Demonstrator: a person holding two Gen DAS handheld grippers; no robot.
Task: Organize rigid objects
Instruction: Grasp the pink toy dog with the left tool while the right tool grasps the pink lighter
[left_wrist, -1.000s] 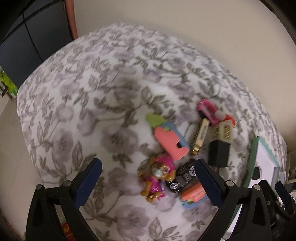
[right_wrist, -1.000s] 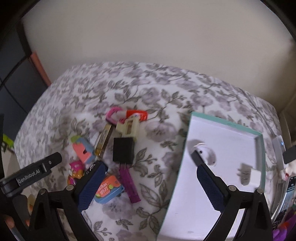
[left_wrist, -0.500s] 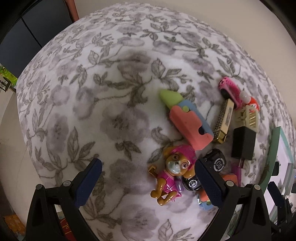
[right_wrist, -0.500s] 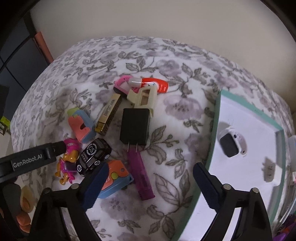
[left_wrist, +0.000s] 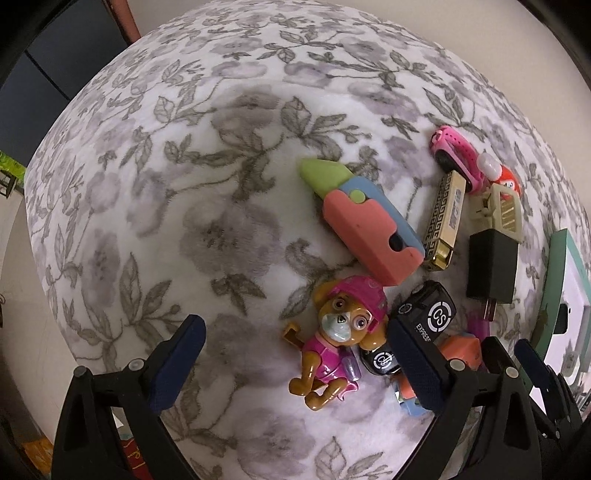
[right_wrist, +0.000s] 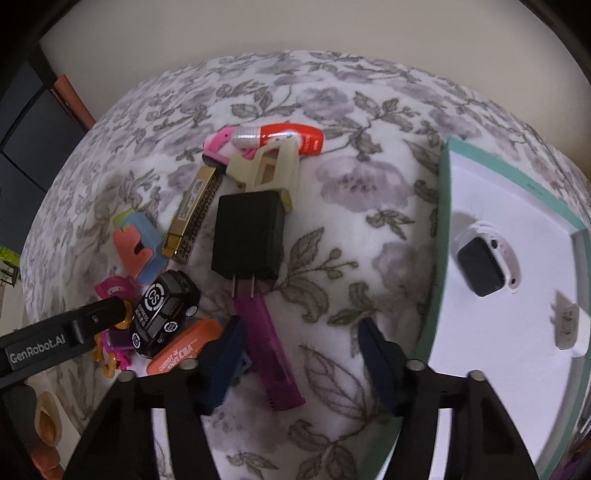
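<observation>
A pile of small rigid things lies on a floral cloth. In the left wrist view: a pink dog figure (left_wrist: 338, 330), a black toy car (left_wrist: 424, 314), a pink-and-blue toy knife (left_wrist: 364, 225), a gold harmonica (left_wrist: 445, 221) and a black charger (left_wrist: 491, 266). My left gripper (left_wrist: 295, 362) is open, its jaws either side of the dog figure. In the right wrist view, my right gripper (right_wrist: 299, 354) is open just above a purple lighter (right_wrist: 267, 343), below the black charger (right_wrist: 249, 236). A white tray with a teal rim (right_wrist: 443, 236) holds a smartwatch (right_wrist: 487, 262).
An orange carrot knife (right_wrist: 184, 349), a beige toy (right_wrist: 269, 173), a pink item (right_wrist: 218, 147) and a red-and-white item (right_wrist: 288, 136) also lie in the pile. A small white adapter (right_wrist: 572, 328) sits in the tray. A beige wall stands behind the table.
Both grippers have moved down and closer to the pile. The left now frames the dog figure. The right has shifted left from the tray to over the purple lighter and narrowed.
</observation>
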